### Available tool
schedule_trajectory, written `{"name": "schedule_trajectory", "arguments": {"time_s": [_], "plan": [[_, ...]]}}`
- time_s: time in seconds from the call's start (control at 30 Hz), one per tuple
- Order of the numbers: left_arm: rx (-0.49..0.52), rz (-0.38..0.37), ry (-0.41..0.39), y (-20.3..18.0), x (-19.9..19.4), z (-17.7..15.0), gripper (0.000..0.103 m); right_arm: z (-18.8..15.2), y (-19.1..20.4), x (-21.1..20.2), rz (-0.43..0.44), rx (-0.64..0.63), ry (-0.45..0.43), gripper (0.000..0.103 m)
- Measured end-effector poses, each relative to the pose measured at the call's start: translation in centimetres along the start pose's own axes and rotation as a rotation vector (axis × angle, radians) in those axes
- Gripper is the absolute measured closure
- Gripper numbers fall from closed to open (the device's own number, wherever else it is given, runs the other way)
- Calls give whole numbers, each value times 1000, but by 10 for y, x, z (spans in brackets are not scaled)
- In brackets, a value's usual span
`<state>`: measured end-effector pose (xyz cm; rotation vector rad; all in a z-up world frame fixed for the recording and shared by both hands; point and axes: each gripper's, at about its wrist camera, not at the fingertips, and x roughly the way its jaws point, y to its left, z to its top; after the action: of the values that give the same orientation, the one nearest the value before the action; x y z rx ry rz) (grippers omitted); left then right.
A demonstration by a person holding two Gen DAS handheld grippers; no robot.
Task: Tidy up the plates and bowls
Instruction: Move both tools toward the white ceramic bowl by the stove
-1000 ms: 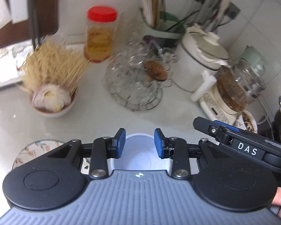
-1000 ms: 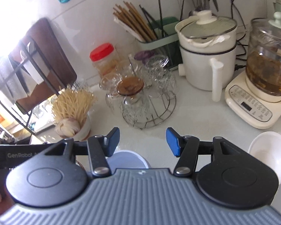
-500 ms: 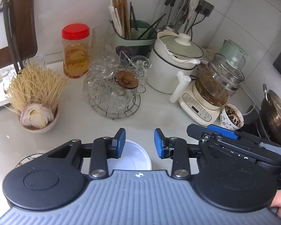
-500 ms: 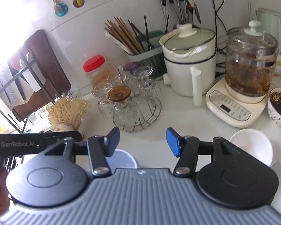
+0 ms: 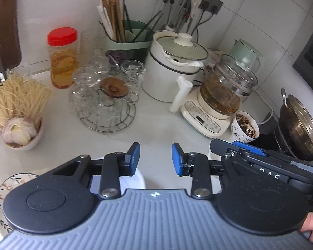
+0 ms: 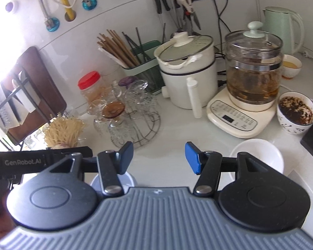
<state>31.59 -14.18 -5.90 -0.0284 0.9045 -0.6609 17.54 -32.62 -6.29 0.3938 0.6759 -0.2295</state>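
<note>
I note the pale bowl (image 5: 135,180) now sits left of my left claw (image 5: 155,159), no longer between its pads; floral plate (image 5: 2,189) adjacent. Both claws stand parted, empty. My right claw (image 6: 159,157) has pulled back; white dish (image 6: 258,156) beside it on the surface (image 5: 152,131).

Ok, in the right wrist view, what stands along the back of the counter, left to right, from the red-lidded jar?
Jar → chopstick holder → white pot → glass kettle → green kettle.
</note>
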Motion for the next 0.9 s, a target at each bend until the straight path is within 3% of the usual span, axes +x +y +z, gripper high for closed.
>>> {"name": "schedule_trajectory", "arguments": {"time_s": [0.57, 0.9], "plan": [[82, -78, 68, -54, 37, -10, 64, -14, -46, -20, -88, 50, 0, 45], [129, -97, 127, -74, 60, -15, 64, -22, -76, -28, -131, 143, -10, 45]]}}
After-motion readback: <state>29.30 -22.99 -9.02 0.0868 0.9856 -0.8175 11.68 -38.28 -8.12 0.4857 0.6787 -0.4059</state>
